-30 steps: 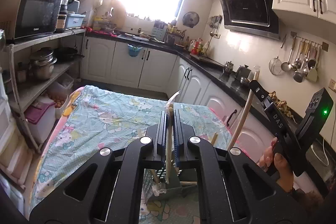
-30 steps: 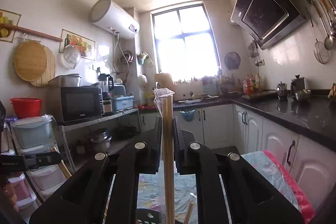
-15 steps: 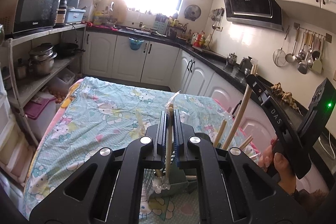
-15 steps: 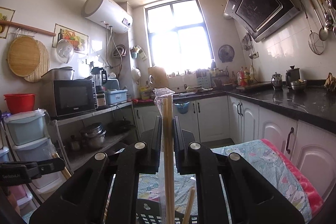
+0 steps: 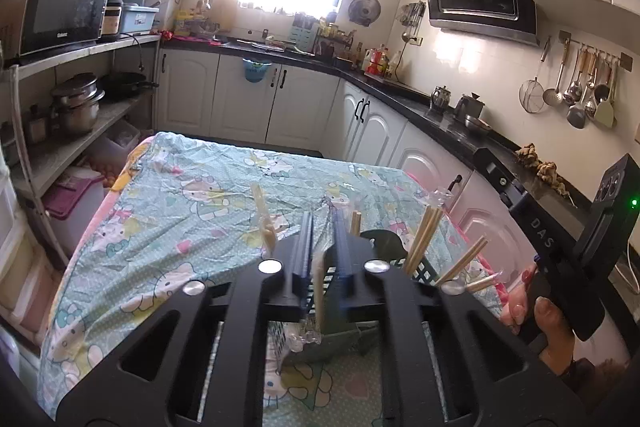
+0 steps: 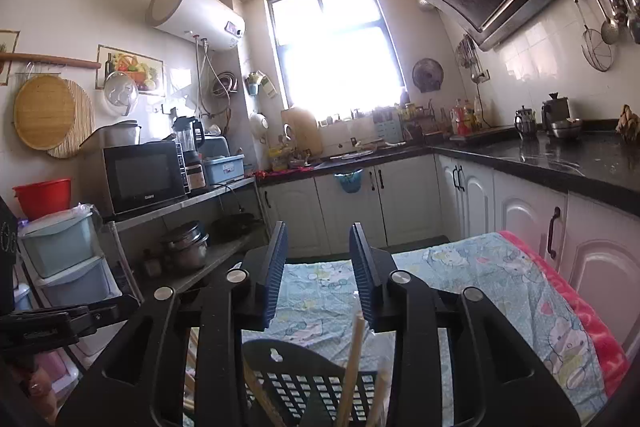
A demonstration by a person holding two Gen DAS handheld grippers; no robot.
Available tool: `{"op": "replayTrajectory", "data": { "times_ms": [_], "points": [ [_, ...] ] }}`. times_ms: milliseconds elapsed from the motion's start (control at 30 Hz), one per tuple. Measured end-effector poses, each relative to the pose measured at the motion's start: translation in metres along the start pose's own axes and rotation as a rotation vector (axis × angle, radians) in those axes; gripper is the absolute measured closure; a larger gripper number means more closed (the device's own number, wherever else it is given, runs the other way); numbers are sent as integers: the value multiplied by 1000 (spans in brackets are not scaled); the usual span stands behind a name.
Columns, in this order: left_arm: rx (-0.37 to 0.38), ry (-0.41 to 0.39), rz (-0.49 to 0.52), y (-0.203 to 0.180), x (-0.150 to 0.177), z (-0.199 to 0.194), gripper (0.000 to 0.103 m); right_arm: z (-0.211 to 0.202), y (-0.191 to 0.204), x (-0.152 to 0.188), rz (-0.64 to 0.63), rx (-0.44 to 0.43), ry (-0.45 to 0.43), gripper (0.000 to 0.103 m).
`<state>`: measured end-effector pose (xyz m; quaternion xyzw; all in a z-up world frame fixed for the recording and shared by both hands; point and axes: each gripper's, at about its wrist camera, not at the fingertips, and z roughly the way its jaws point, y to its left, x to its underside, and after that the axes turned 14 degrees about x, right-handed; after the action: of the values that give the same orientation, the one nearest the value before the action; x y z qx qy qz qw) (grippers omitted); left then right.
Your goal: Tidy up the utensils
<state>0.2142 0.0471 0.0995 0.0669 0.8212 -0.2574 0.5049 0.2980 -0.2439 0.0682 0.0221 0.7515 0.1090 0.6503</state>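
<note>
Both tools have sunk toward the black slotted basket since the earlier frames, and the jaws of each have just been opening. On the right tool the blue pads stand clearly spread; the wrapped chopsticks they pinched before now stand free below them, ends down in the basket. On the left tool the pads are parted only a little, and a pale chopstick hangs in the gap between them, over the basket's near compartment; no pad visibly presses it.

More chopsticks lean out of the basket's right side, tilted toward the right tool's body and the hand holding it. One loose pair sticks up at the basket's left side. The basket sits at the near end of the cloth-covered counter, close to its right, pink-bordered edge. Beyond it the cloth lies open to the far edge, with a floor gap before the white cabinets.
</note>
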Motion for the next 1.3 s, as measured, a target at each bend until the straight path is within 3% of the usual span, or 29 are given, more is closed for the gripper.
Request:
{"op": "replayTrajectory", "data": {
  "times_ms": [33,133,233,333,767,1300],
  "points": [
    [-1,-2,1,-1,0,-2,82,-3,-3,-1,7,-1,6,64],
    [3,-4,3,-3,0,-6,77,-11,-10,-3,18,-13,26,59],
    [5,-6,2,-5,0,-9,63,-19,-15,-6,23,-28,52,55],
    [4,-13,2,-9,0,-15,58,-26,-18,-6,16,-34,72,51],
    [9,-50,-14,-22,5,-48,12,-75,-15,-6,-48,-87,113,30],
    [-10,-57,14,-34,27,-84,11,-127,0,2,-141,-93,103,12]
  ]
}}
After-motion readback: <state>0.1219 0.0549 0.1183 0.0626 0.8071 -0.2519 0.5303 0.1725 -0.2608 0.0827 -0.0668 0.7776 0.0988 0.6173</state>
